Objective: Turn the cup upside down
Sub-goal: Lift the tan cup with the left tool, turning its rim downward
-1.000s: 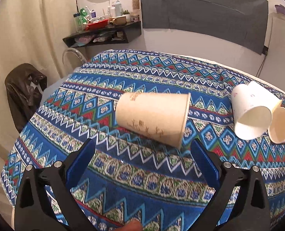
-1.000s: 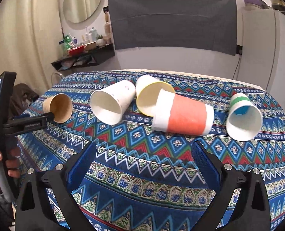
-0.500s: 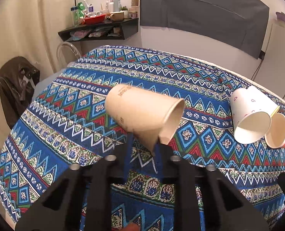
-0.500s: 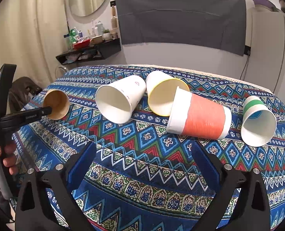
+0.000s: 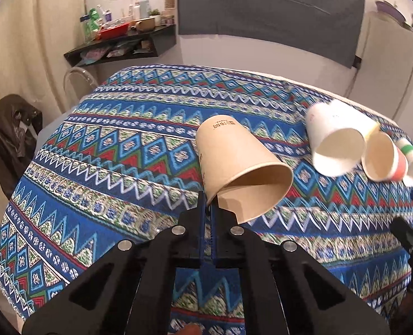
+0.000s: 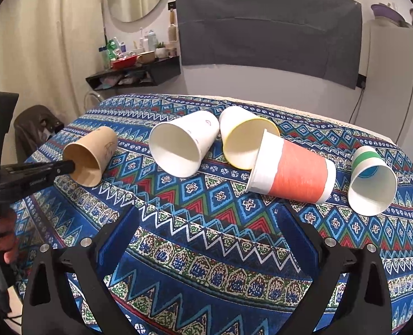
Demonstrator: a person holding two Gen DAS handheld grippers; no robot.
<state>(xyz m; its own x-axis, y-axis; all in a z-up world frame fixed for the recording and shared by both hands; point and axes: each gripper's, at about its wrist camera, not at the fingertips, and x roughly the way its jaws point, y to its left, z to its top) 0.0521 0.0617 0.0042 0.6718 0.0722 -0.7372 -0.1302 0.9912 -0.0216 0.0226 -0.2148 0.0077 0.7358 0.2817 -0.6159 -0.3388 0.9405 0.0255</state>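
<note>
A brown paper cup [image 5: 234,164] is gripped by its rim. My left gripper [image 5: 208,205] is shut on that rim and holds the cup tilted, base up and away, mouth toward the camera. In the right wrist view the same brown cup [image 6: 90,156] shows at the left with the left gripper [image 6: 67,166] pinching its rim. My right gripper [image 6: 206,237] is open and empty above the near edge of the patterned tablecloth [image 6: 206,251].
Several more cups lie on their sides on the cloth: a white cup [image 6: 184,145], a yellow-rimmed cup [image 6: 245,139], an orange cup [image 6: 293,173] and a green-banded cup [image 6: 371,184]. A cluttered wall shelf [image 6: 134,75] and a chair with a dark jacket [image 5: 8,136] stand at the left.
My left gripper closed on the brown cup's rim and has lifted and turned it, so its base points up and away. My right gripper stayed open and moved little.
</note>
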